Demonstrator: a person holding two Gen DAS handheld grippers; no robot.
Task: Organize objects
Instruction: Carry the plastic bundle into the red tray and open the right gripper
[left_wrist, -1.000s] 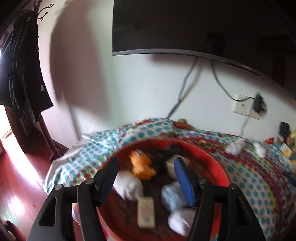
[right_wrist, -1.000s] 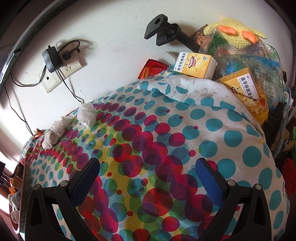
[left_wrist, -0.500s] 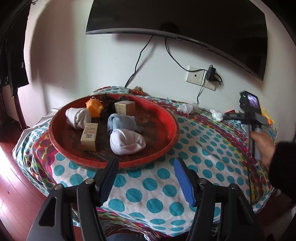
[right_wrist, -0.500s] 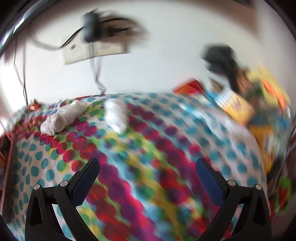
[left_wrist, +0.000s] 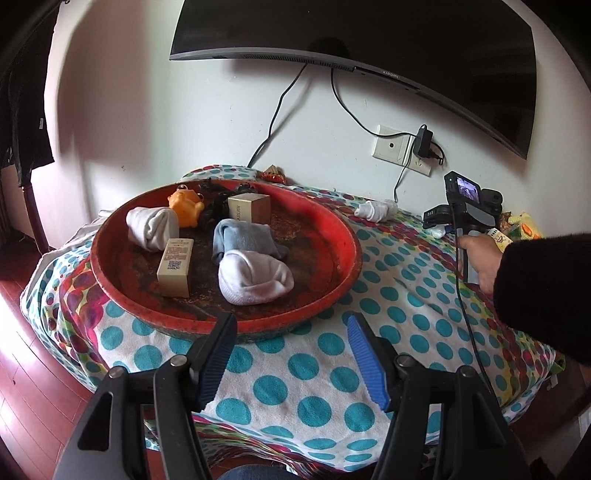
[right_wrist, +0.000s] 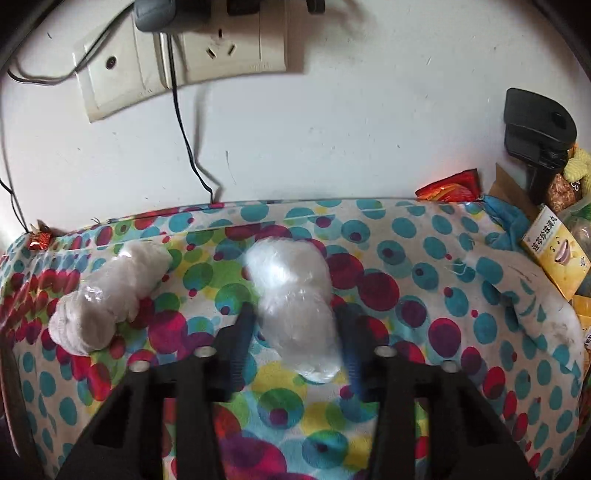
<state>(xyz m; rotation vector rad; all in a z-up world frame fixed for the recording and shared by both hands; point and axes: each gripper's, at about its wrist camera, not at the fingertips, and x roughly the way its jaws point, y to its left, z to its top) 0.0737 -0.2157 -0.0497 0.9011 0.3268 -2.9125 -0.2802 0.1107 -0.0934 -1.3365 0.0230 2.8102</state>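
Note:
A round red tray (left_wrist: 332, 229) on the dotted tablecloth holds rolled socks, a white one (left_wrist: 255, 278), a blue one (left_wrist: 243, 236), two small boxes (left_wrist: 176, 262) and an orange toy (left_wrist: 186, 205). My left gripper (left_wrist: 291, 354) is open and empty, in front of the tray. My right gripper (right_wrist: 295, 332) is near the wall with its jaws on either side of a white rolled sock in plastic wrap (right_wrist: 295, 295), narrowed but blurred. A second wrapped sock (right_wrist: 107, 295) lies to its left, and also shows in the left wrist view (left_wrist: 375, 210).
A wall socket with charger and cables (right_wrist: 207, 55) is right behind the socks. Yellow boxes (right_wrist: 554, 251), snack bags and a black stand (right_wrist: 535, 136) crowd the table's right end. A TV (left_wrist: 369, 37) hangs above.
My right gripper has moved in toward the wall, and its jaws have narrowed around the wrapped sock. My left gripper has pulled back from over the tray to in front of it.

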